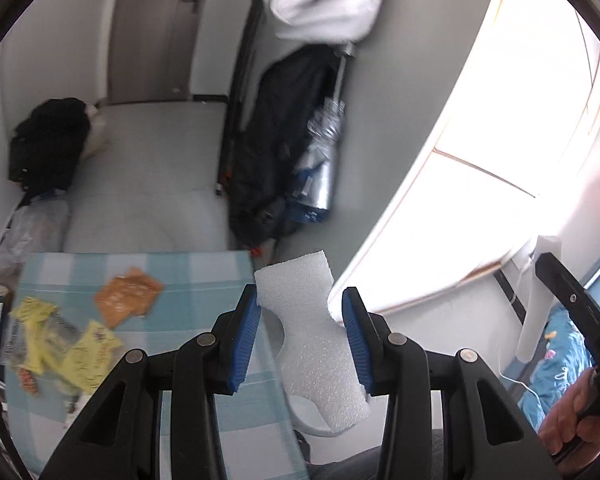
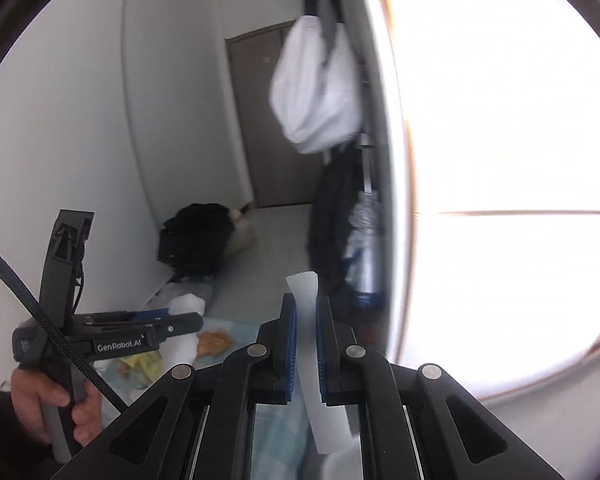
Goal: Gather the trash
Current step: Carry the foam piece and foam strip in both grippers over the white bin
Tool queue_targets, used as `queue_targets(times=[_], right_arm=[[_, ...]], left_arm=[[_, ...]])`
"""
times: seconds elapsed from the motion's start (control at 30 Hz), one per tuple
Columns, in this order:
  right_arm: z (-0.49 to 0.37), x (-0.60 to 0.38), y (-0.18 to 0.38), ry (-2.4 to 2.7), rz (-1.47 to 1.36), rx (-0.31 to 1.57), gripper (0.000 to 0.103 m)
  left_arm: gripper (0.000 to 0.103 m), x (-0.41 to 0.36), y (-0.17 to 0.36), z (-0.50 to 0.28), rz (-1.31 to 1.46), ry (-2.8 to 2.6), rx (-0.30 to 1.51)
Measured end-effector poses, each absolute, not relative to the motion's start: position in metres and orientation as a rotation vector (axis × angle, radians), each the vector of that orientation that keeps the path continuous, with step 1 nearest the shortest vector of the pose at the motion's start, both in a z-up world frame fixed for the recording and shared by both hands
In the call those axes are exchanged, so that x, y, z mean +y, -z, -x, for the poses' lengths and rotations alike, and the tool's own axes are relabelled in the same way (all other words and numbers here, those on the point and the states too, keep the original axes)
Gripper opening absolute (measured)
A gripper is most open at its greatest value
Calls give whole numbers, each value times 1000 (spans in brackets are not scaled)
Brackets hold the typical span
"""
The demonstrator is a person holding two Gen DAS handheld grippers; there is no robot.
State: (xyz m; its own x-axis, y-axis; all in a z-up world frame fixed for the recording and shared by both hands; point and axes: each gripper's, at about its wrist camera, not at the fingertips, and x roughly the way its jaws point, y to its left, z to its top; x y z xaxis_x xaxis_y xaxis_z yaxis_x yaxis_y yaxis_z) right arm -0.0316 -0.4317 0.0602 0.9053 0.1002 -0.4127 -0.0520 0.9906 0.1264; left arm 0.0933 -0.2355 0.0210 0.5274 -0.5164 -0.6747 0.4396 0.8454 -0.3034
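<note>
1. Left wrist view: the left claw (image 1: 300, 336) is clamped on a chunky piece of white foam (image 1: 312, 328), which stands up between its blue pads and pokes out beyond the tips. Below and to the left of the claw lies a blue checked cloth (image 1: 204, 276) with an orange wrapper (image 1: 126, 296) and yellow wrappers (image 1: 66, 348) still on it. Far right, a hand (image 1: 576, 416) grips the other tool.

2. Right wrist view: the right claw (image 2: 306, 340) is nearly together, pinching a thin white strip (image 2: 310, 344) that runs up past its tips and down toward the camera. To the claw's left, a hand (image 2: 52, 408) holds the left claw (image 2: 180, 322), side on, with its foam (image 2: 184, 332).

3. Step in hand, as a judgement: both claws are loaded and in mid-carry. The next move calls for finding a bin or bag and letting go over it; the wrappers remain to collect.

4. Hard to make out: no bin can be identified. A clear crumpled bag (image 1: 32, 232) far left of the left claw may be a trash bag, but that cannot be told. Motion blur softens both views, and the window (image 2: 500, 160) is blown out white.
</note>
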Motion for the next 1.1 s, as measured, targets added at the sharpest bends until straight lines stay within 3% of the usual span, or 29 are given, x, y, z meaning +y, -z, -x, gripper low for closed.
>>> queue_targets(times=[0.53,1.1], right_arm=[[50,-566,80,168,-400,639,8],[-19,-569,240,66,-736,788,8]], left_arm=[[37,-360,80,-110,-118,739,1081],[37,-427,195,-133,-264,706,1420]])
